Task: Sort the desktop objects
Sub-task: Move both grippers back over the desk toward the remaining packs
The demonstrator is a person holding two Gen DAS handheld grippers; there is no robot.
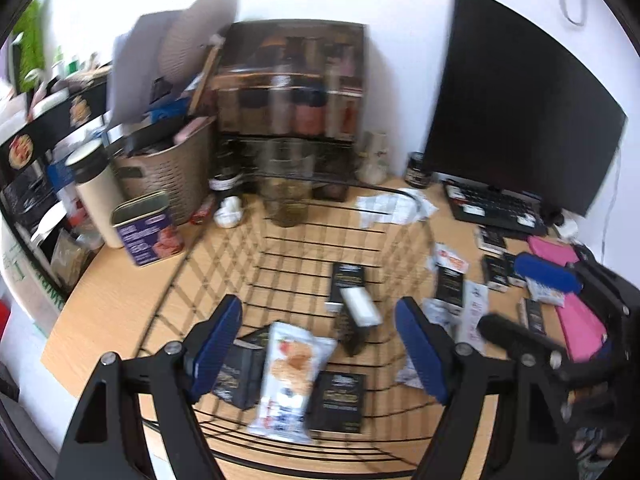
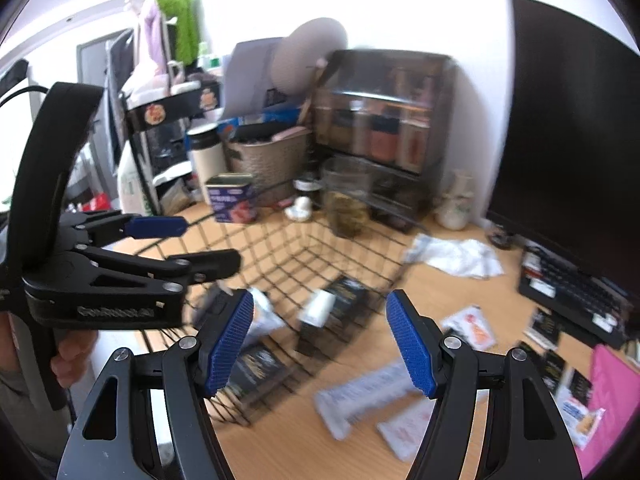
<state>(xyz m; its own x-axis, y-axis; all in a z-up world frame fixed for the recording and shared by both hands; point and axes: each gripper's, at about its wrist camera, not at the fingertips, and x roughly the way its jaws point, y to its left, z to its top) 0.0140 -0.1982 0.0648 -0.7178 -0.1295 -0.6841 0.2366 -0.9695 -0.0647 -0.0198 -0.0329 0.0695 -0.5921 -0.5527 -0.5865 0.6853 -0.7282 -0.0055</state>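
Cluttered desk (image 1: 112, 304), blurred packets in wire basket (image 1: 224, 240), both hand-held grippers (image 1: 318, 346) (image 2: 320, 340) agape, empty

A black wire-mesh basket (image 1: 280, 240) stands on the wooden desk, open at the top. Inside it lie several flat black sachets with gold print (image 1: 347, 280), some overlapping, a small white packet (image 1: 360, 306) resting across one of them, and a white snack wrapper with a biscuit picture (image 1: 290, 380) lying lengthwise near the front edge. More black sachets (image 2: 548, 326) and white wrappers (image 2: 360, 398) lie scattered on the desk just outside the basket.
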